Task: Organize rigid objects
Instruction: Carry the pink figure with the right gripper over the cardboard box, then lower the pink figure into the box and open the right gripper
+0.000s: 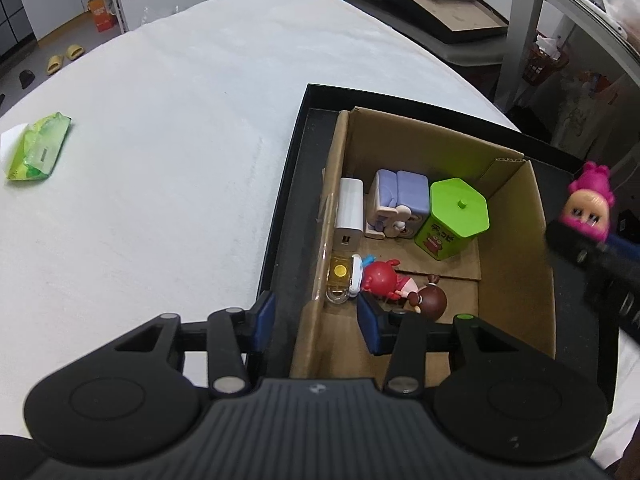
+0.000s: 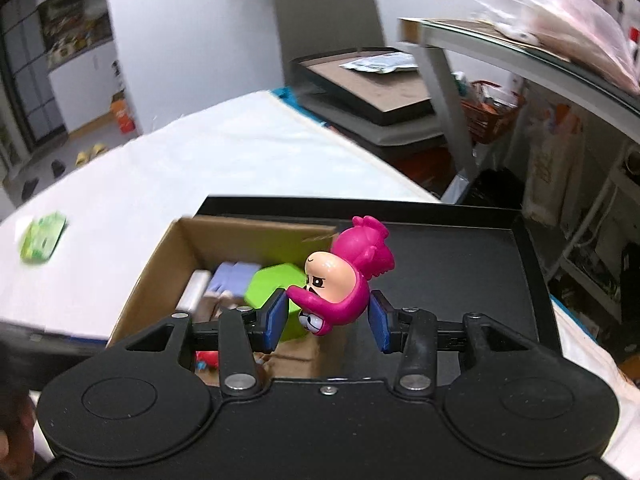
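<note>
A cardboard box (image 1: 512,248) sits inside a black tray (image 1: 288,184) on the white-covered table. It holds a white power bank (image 1: 350,212), a purple block toy (image 1: 396,200), a green hexagonal tin (image 1: 456,216), a yellow piece in a clear case (image 1: 340,276), a red figure (image 1: 380,278) and a brown-haired doll (image 1: 430,300). My left gripper (image 1: 316,324) is open, with its fingers on either side of the box's near left wall. My right gripper (image 2: 328,322) is shut on a pink hooded figure (image 2: 340,280), held tilted above the box's right wall (image 2: 316,236).
A green packet (image 1: 38,152) lies far left on the white table cover (image 1: 180,120). Beyond the table stand a flat carton stack (image 1: 432,0) and a metal shelf (image 2: 460,92) at right. The tray's right part (image 2: 460,272) is bare black.
</note>
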The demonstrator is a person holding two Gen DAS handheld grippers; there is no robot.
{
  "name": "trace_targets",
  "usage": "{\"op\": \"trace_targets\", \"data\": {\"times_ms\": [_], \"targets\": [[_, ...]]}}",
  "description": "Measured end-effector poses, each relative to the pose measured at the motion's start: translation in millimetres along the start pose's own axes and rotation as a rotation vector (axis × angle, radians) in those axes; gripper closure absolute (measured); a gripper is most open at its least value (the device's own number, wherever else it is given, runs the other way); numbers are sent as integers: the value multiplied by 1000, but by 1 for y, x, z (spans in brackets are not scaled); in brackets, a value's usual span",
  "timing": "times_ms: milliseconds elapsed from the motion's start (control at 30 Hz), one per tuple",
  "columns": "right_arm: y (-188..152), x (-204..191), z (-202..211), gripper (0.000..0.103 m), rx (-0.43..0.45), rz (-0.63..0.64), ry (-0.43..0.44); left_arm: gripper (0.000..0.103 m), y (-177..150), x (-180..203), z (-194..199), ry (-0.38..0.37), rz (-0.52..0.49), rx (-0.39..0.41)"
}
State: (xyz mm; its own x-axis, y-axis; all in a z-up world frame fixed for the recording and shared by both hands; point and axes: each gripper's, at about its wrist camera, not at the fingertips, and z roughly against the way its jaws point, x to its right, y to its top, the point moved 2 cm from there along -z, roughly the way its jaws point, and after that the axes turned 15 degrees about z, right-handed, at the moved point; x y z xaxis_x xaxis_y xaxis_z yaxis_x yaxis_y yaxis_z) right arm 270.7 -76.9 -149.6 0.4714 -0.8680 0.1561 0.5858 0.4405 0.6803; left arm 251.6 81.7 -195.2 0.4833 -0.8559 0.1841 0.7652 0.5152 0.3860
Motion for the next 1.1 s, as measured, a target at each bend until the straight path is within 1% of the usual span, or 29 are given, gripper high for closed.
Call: {"op": "trace_targets", "data": {"times_ms": [100, 167, 200, 267, 367, 433, 500, 667, 833, 1000, 1100], "targets": [[1, -14, -3, 60, -11, 47, 6, 63, 0, -3, -1, -23, 5, -5], [2, -21, -4, 60, -14, 71, 5, 71, -1, -6, -2, -36, 12, -12], [2, -22, -5, 60, -17, 76, 5, 73, -1, -7, -3, -42, 19, -15], [1, -25, -6, 60, -25, 84, 1, 82, -2, -10, -3, -52, 30, -17], [0, -29, -9, 60, -32, 108, -16, 89, -2, -11, -4, -53, 37, -18], [-1, -33, -9, 60, -33, 131, -31, 91, -2, -11, -4, -53, 40, -17], [-2, -37, -8, 60, -29, 151, -39, 91, -1, -12, -4, -56, 47, -19], [-2, -44, -7, 60, -21, 176, -21, 91, -2, -12, -3, -50, 49, -15], [-5, -45, -15, 60, -59, 185, -13, 91, -1, -11, -4, -39, 50, -20], [-5, -49, -13, 56, -55, 199, -16, 91, 0, -8, -4, -19, 46, -30], [-7, -47, -13, 55, -53, 193, -7, 91, 1, -5, -2, -10, 42, -32]]}}
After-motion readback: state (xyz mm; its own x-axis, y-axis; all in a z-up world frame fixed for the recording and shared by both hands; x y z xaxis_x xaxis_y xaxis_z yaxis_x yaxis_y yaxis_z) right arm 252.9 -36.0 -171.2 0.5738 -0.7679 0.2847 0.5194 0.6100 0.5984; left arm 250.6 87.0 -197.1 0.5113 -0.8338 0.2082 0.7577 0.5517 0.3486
